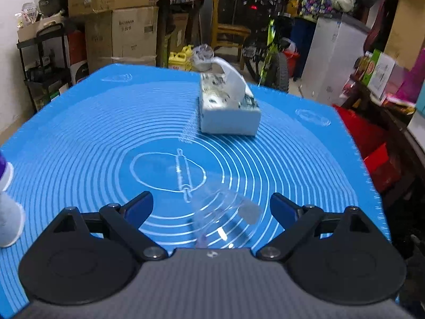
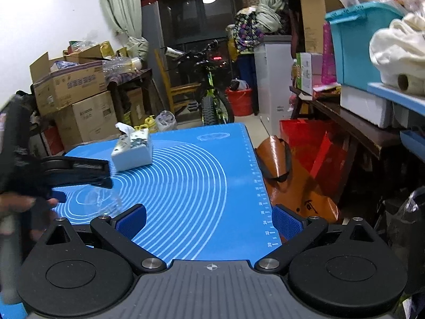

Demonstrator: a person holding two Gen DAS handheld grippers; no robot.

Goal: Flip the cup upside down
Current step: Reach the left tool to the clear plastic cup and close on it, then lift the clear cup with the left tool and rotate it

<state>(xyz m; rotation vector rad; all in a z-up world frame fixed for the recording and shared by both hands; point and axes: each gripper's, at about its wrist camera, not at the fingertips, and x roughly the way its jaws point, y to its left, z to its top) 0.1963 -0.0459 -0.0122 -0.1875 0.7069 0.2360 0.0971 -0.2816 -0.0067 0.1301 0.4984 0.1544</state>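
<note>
A clear plastic cup (image 1: pixel 225 212) lies tilted on the blue mat (image 1: pixel 93 138), blurred, close in front of my left gripper (image 1: pixel 211 207). The left gripper is open, its blue pads apart, and the cup sits between them without touching. In the right wrist view the cup (image 2: pixel 102 199) shows faintly on the mat under the left gripper (image 2: pixel 79 175), which comes in from the left. My right gripper (image 2: pixel 209 219) is open and empty over the mat's near right part (image 2: pixel 202 186).
A white tissue box (image 1: pixel 228 109) stands on the far part of the mat; it also shows in the right wrist view (image 2: pixel 131 150). A white and purple object (image 1: pixel 8 207) is at the left edge. Red and orange bags (image 2: pixel 300 164) lie right of the table.
</note>
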